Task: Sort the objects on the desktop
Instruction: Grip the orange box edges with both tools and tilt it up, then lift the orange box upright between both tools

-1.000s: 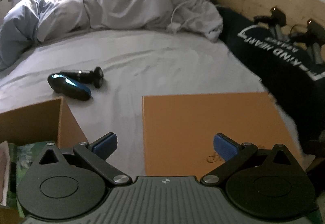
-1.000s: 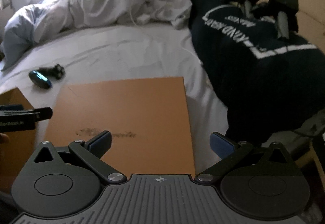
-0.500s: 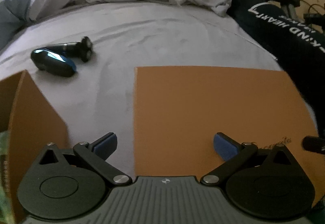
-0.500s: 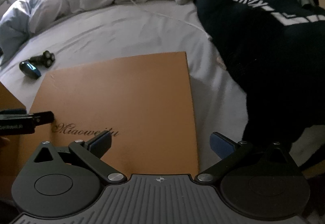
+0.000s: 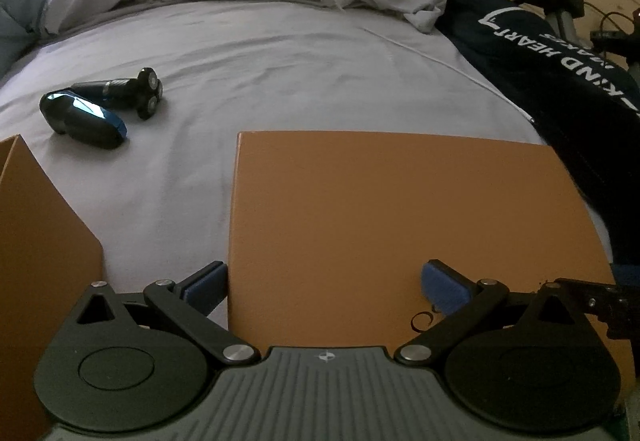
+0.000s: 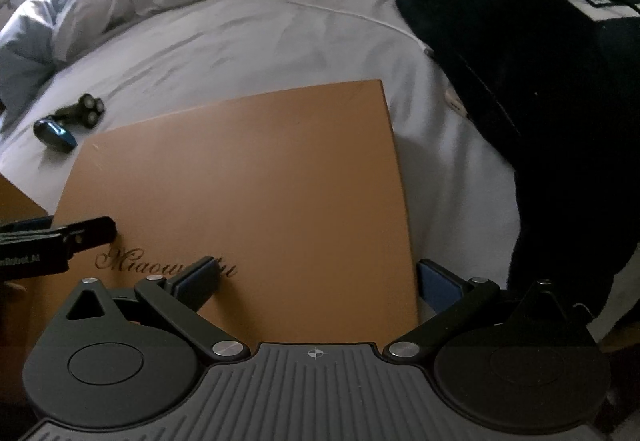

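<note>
Orange box lid (image 5: 400, 225) lies flat on bed sheet (image 5: 280, 53). Left gripper (image 5: 324, 281) & right gripper (image 6: 316, 277), both spread wide, straddle opposite near corners; edges should be pinched evenly, lid kept level when lifted.

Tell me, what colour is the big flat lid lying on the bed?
The lid is orange-brown with dark curly writing, clearest in the right wrist view.
</note>
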A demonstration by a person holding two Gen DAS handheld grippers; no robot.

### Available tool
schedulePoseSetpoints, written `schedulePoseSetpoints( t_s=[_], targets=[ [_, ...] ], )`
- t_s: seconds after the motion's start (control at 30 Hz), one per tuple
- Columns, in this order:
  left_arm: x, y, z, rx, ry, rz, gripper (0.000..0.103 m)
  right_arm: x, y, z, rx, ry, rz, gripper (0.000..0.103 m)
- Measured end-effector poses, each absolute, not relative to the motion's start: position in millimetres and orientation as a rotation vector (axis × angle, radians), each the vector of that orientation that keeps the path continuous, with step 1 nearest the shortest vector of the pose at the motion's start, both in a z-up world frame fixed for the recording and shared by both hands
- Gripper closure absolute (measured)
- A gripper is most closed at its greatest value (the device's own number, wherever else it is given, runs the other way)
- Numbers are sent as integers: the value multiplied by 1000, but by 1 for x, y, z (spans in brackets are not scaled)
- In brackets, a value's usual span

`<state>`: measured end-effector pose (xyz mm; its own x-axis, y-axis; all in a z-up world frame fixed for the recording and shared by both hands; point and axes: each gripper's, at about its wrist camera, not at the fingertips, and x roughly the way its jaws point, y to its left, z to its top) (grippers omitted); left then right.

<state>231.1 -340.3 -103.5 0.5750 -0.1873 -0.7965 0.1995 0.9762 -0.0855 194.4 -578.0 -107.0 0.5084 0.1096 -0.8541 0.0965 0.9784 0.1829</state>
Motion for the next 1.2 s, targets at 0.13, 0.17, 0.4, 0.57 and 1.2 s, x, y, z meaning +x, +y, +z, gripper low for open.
schedulePoseSetpoints(
  t_s=[0.13,0.17,0.4,0.57,1.2],
  targets=[
    [227,-340,-98,8,925,-221,0,198,-575,-101,207,1060,-10,0],
    [226,-340,-96,7,918,-221,0,197,-574,-99,204,1060,-12,0],
    [213,-333,-68,-13,860,-243,0,190,-565,-70,161,1017,-35,0],
    [201,-329,-36,-33,790,-267,0,181,-559,-33,137,948,-65,0],
    [132,-260,87,-143,537,-261,0,109,-491,133,31,697,-36,0]
  ],
)
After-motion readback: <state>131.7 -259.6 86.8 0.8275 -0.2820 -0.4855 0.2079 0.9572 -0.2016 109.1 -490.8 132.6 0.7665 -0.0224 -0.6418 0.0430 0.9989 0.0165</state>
